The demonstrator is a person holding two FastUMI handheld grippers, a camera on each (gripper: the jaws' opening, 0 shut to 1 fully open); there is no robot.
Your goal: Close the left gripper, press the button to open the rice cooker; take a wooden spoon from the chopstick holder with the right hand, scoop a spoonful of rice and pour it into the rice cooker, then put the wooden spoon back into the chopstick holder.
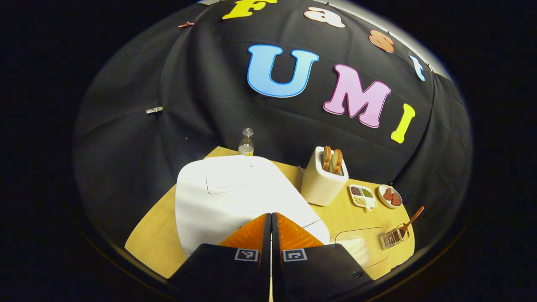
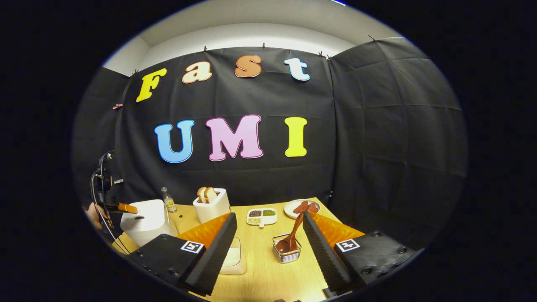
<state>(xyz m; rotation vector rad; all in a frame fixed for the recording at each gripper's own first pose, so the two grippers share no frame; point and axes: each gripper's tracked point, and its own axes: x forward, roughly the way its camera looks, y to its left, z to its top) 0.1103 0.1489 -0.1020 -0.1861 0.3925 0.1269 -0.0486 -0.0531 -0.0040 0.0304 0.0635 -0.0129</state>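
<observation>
In the left gripper view, the left gripper [image 1: 270, 220] is sitting with its fingers pressed together and gripping nothing, low in the frame over the front edge of the cooker [image 1: 235, 197], a white rounded box with its lid lying flat and closed, filling the lower middle. In the right gripper view, the right gripper [image 2: 268, 226] is gaping wide and holding nothing; between its fingers, at lower centre, the brown spoon [image 2: 293, 235] is leaning in the wire holder [image 2: 286, 253] on the table [image 2: 268, 277].
</observation>
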